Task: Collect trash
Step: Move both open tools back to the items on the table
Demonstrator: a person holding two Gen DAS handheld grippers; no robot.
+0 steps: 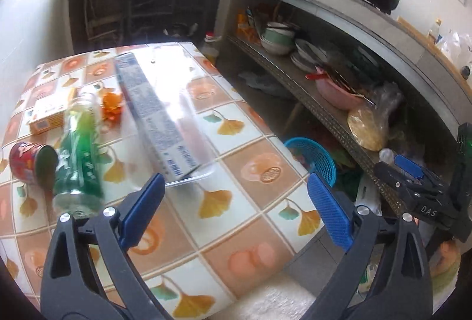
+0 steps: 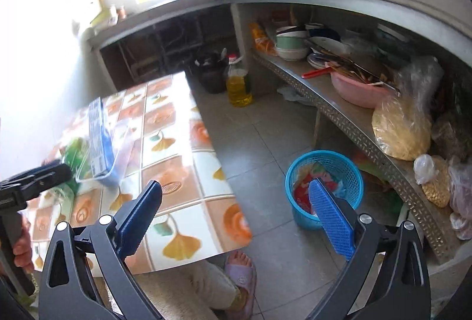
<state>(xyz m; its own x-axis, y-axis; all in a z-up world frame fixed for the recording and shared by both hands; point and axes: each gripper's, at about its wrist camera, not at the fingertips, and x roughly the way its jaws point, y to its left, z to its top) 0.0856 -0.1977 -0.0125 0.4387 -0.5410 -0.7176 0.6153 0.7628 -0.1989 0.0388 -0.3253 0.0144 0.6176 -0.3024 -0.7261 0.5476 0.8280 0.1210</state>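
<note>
A glossy patterned tablecloth (image 1: 236,187) carries a clear green plastic bottle (image 1: 79,149) and a shiny red can (image 1: 29,162), while a blue plastic mesh basket (image 2: 324,187) stands on matt grey floor tiles (image 2: 265,143) beside an embossed metal shelf (image 2: 354,125).

Blown-out window backlight, tabletop (image 1: 236,125) glare, motion blur, fisheye-warped edges

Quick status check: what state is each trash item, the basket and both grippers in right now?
left gripper: open, empty
right gripper: open, empty
green bottle: lying on its side on the table
red can: lying on its side
long box: lying flat
blue basket: upright on the floor, trash inside
</note>
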